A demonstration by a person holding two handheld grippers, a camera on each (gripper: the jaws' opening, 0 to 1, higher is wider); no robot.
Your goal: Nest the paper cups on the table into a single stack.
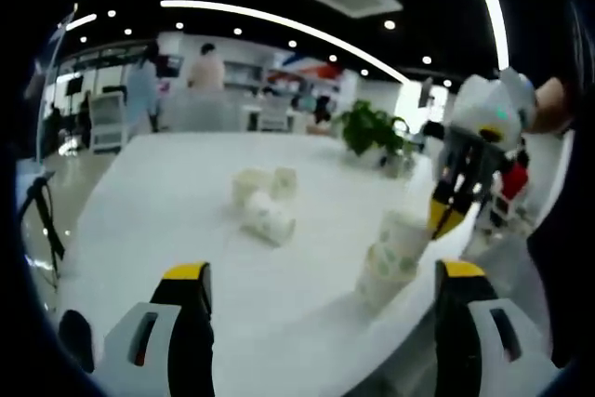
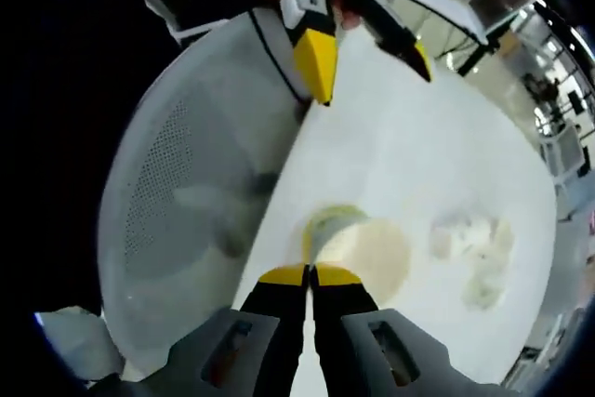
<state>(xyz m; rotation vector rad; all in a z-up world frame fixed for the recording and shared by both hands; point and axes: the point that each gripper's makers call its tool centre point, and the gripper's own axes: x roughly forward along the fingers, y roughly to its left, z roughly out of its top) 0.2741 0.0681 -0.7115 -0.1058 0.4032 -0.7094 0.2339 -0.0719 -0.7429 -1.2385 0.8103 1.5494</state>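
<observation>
A short stack of white patterned paper cups (image 1: 389,262) stands near the table's right edge. My right gripper (image 1: 448,211) comes down on it from above, shut on the top cup's rim. From the right gripper view I look into that top cup (image 2: 367,253), with the right gripper (image 2: 310,274) pinching its near rim. Three loose cups (image 1: 265,204) lie grouped mid-table, at least one on its side; they are blurred (image 2: 472,250) in the right gripper view. My left gripper (image 1: 323,271) is open and holds nothing, low over the white table (image 1: 167,202), short of the cups; it also appears (image 2: 367,60).
A white mesh chair (image 2: 177,192) stands just off the table's edge beside the stack. A potted plant (image 1: 370,127) sits at the table's far right. Chairs (image 1: 195,109) and people stand beyond the far edge. A dark stand (image 1: 42,216) is on the floor to the left.
</observation>
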